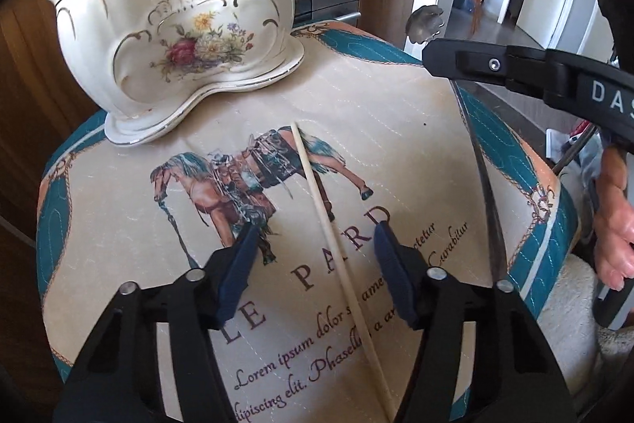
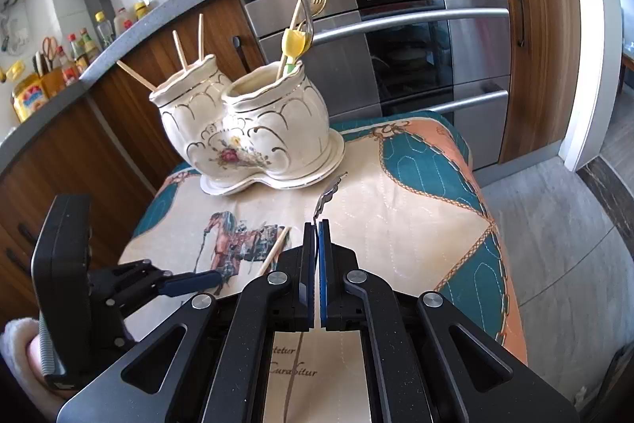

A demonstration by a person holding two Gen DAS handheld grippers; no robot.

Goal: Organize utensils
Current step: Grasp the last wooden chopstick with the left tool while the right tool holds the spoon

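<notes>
Item, chopstick (image 1: 337, 248): single pale wooden stick, flat on the printed quilted mat (image 1: 396, 113), lengthwise across the horse motif and lettering, well short of the holder. Positioned between the spread fingers of the left gripper (image 1: 317, 244), jaws wide apart and empty, one pad either side of the stick, apparently lined up for a pinch; contact not yet visible.

Item, metal utensil (image 2: 328, 195): thin, ornate scalloped end forward, clamped edge-on between the closed pads of the right gripper (image 2: 317, 228), raised above the mat and aimed toward the holder, probably for dropping in. Spoon or fork: cannot tell.

Item, ceramic holder (image 2: 245, 121): cream, gilt-trimmed, floral decal, two joined pots on a matching saucer, upright at the far end of the mat.
- Left pot: three wooden chopsticks (image 2: 190, 42), leaning outward.
- Right pot: forks (image 2: 313, 2), one gold and one silver, tines up; one more stick; a yellow-and-green piece (image 2: 294, 44), kind unclear.

Sorting evidently by type, sticks left, cutlery right.

Surroundings: steel oven (image 2: 416, 38) behind, wooden cabinets, grey countertop with pans.
</notes>
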